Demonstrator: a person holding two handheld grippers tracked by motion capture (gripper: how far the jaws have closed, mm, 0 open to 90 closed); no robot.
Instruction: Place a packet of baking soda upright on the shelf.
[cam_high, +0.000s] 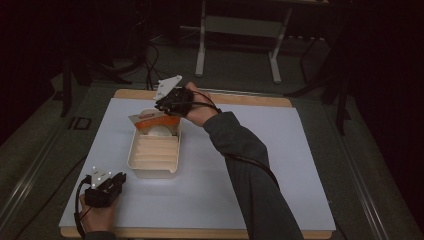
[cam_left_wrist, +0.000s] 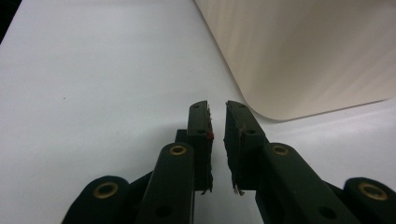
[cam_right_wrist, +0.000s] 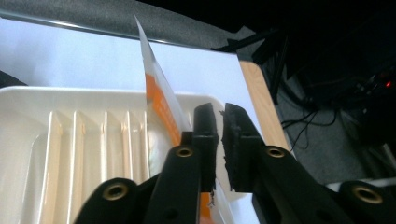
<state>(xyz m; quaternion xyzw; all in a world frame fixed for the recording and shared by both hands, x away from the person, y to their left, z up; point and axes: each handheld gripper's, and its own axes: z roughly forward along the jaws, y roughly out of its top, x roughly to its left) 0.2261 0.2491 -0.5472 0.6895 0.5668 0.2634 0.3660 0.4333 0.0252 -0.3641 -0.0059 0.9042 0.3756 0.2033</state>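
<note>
A cream tray with ribbed dividers sits on the white mat, left of centre. Its far end holds an orange and white packet, standing tilted. My right gripper reaches in from the right and is shut on the packet's upper right corner. In the right gripper view the packet runs down between the jaws of the right gripper, above the tray. My left gripper rests on the mat by the tray's near left corner. Its jaws are shut on nothing, just short of the tray wall.
The white mat covers a wooden table whose edge shows at the back and front. A metal stand and cables lie on the dark floor behind the table.
</note>
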